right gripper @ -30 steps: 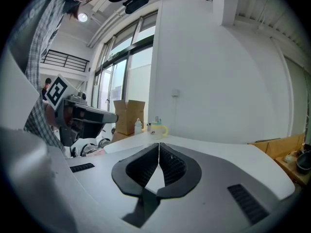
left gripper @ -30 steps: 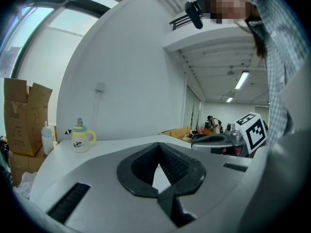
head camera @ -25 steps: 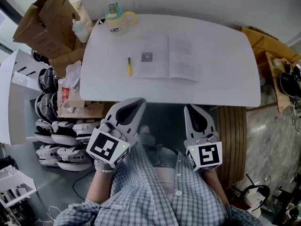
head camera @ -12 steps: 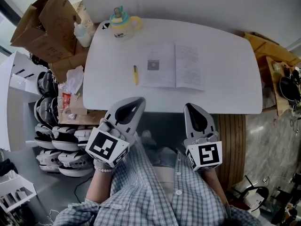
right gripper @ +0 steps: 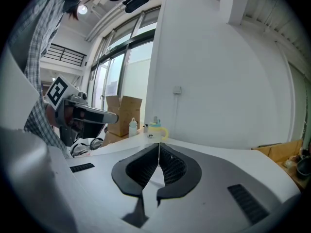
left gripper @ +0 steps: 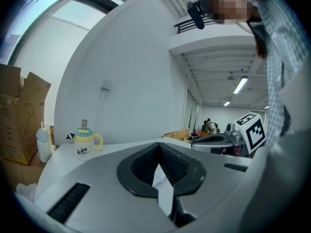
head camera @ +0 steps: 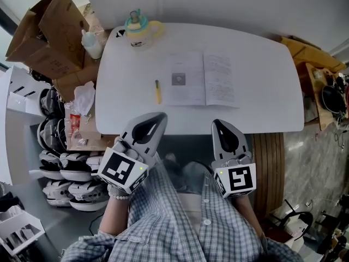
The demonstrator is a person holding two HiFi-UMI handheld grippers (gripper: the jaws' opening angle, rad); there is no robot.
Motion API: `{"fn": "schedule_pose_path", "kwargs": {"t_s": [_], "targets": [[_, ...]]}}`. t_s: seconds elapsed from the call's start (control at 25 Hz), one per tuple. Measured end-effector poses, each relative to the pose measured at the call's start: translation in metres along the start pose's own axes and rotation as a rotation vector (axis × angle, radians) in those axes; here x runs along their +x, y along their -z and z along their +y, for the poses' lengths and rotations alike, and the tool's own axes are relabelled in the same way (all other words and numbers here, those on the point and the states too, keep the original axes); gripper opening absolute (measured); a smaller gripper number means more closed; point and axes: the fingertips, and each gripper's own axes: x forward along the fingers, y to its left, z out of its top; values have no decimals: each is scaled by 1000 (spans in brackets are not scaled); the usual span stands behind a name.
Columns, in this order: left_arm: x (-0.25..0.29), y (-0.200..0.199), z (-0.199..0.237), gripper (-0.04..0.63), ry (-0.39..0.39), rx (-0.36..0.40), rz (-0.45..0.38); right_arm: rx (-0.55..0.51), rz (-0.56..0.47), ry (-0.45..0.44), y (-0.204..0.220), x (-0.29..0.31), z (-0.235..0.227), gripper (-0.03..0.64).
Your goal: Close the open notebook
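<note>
Head view: open notebook (head camera: 202, 79) flat on the white table (head camera: 262, 64), pages up, yellow pen (head camera: 157, 91) just left of it, lidded cup (head camera: 139, 29) near the far left corner; left gripper (head camera: 162, 116) and right gripper (head camera: 216, 123) held short of the near edge, well apart from the pages. Left gripper view: jaws pressed tip to tip, nothing between, cup beyond. Right gripper view: jaws likewise closed and empty, cup and a cardboard box (right gripper: 124, 113) ahead.

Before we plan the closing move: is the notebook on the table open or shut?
Open. The notebook lies flat on the table, both pages spread beside its centre fold.
</note>
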Motion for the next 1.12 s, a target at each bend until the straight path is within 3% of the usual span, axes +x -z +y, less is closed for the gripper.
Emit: {"fn": "schedule_pose_path", "kwargs": {"t_s": [0.4, 1.12], "targets": [[15, 0, 0, 6, 33, 0, 7, 4, 21, 30, 5, 0, -11, 21], [59, -14, -8, 6, -75, -8, 1, 6, 27, -45, 5, 13, -65, 21]]}}
